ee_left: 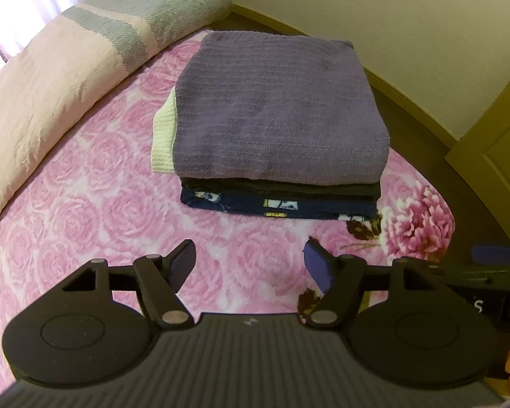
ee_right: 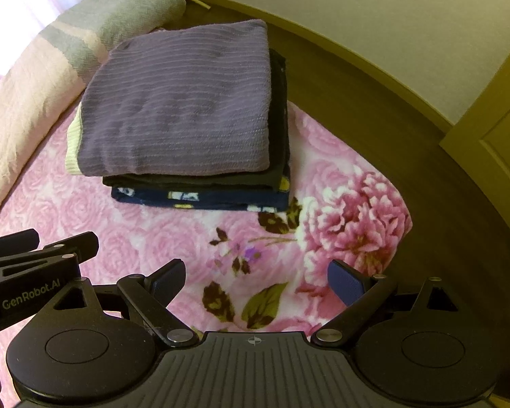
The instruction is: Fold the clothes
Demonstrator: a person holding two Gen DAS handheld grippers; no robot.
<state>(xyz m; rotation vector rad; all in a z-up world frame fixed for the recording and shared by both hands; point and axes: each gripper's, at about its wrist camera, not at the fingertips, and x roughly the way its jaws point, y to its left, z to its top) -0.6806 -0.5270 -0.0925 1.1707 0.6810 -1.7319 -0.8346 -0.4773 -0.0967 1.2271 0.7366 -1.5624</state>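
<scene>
Neat stack of folded clothes (ee_left: 278,129) sitting near the corner of the bed, on a pink rose blanket (ee_left: 85,204): purple knit on top, pale green edge poking out left, black and navy patterned layers underneath. Rolled quilt (ee_left: 51,78) just behind. Left gripper (ee_left: 250,265) and right gripper (ee_right: 255,280) hovering short of the stack, fingers apart, holding nothing.

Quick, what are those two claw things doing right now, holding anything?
Left gripper: open, holding nothing.
Right gripper: open, holding nothing.
</scene>
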